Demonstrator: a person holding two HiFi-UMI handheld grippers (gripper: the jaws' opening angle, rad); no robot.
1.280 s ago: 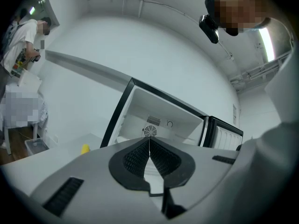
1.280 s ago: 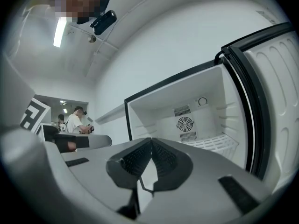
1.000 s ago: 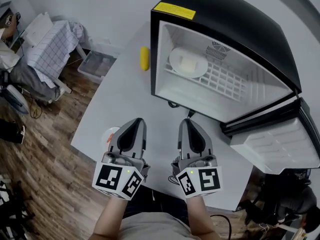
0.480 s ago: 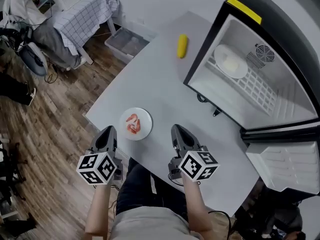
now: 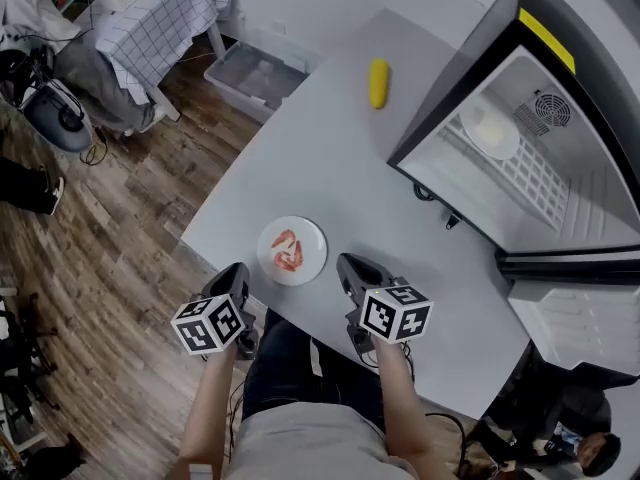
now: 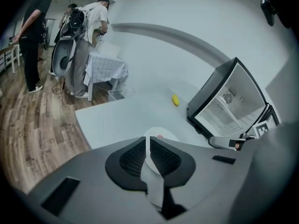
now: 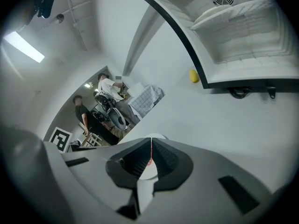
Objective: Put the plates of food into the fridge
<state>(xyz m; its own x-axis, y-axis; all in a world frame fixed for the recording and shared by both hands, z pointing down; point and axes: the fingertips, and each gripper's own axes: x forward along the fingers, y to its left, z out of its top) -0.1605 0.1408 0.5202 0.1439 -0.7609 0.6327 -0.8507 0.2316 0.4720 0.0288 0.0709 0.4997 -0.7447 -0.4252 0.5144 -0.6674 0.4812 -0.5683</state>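
Though round, plate (image 5: 314,249) flat, face up

loses the fridge (image 5: 465,83) past the head view's top and right edges, and its door (image 5: 580,318) past the right edge. can't tell the pale food on the plate inside (image 5: 489,128). in the left gripper view, shows only the far rim of the table's plate (image 6: 159,132) above the closed left gripper (image 6: 147,139); red food too small to name. likewise hidden behind the closed right gripper (image 7: 151,139) in its view.
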